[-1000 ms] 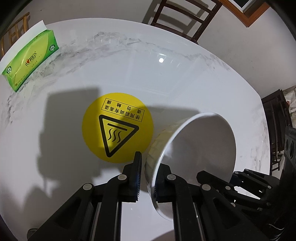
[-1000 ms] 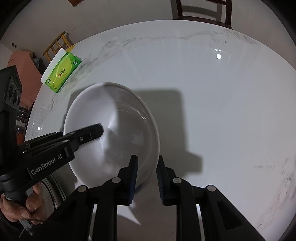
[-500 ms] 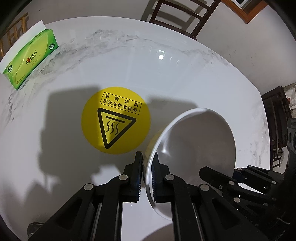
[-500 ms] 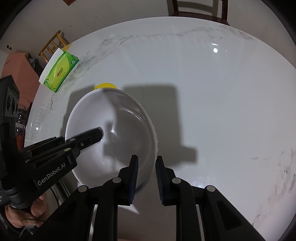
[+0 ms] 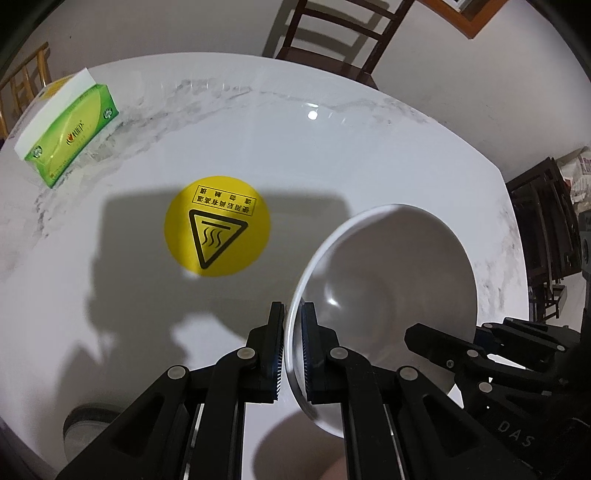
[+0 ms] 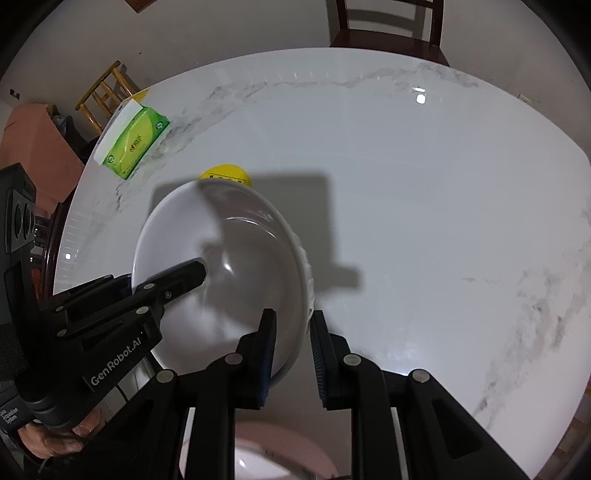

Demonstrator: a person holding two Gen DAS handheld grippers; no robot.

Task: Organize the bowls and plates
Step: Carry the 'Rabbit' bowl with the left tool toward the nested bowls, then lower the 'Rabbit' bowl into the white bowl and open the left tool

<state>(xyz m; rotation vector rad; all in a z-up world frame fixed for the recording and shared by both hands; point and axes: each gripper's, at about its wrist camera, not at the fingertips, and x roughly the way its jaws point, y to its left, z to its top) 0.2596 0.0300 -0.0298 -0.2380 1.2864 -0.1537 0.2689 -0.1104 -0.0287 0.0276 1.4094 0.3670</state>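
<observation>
Bowl point(image 5: 388, 280) = white, glossy, held tilted above the marble table point(image 5: 332, 155), mouth turned toward the right gripper's side. Left gripper point(image 5: 292, 345) is clamped on the bowl's rim: one finger outside the wall, one inside, pads pressed to the thin white edge. Right gripper point(image 6: 291, 343) straddles the opposite rim w/ jaws partly spread; inner finger point(image 6: 266, 339) sits against the inside wall, outer finger shows a gap from the bowl, so not clearly squeezing it.

Relative to the bowl:
- Yellow round hot-surface sticker point(image 5: 217, 226) lies flat on the table just behind/left of it in the left wrist view; in the right wrist view only its top peeks over the far rim.
- Green tissue pack point(image 5: 70, 129) sits far off at the table's back-left edge, well apart.
- Dark wooden chair point(image 5: 332, 33) stands beyond the table's far side.
- Second white dish point(image 6: 273, 461) shows below the right gripper, nearer than the bowl; kind unclear.

Person's hand point(image 6: 62, 439) grips the left tool's handle, low left of the bowl in the right wrist view.
</observation>
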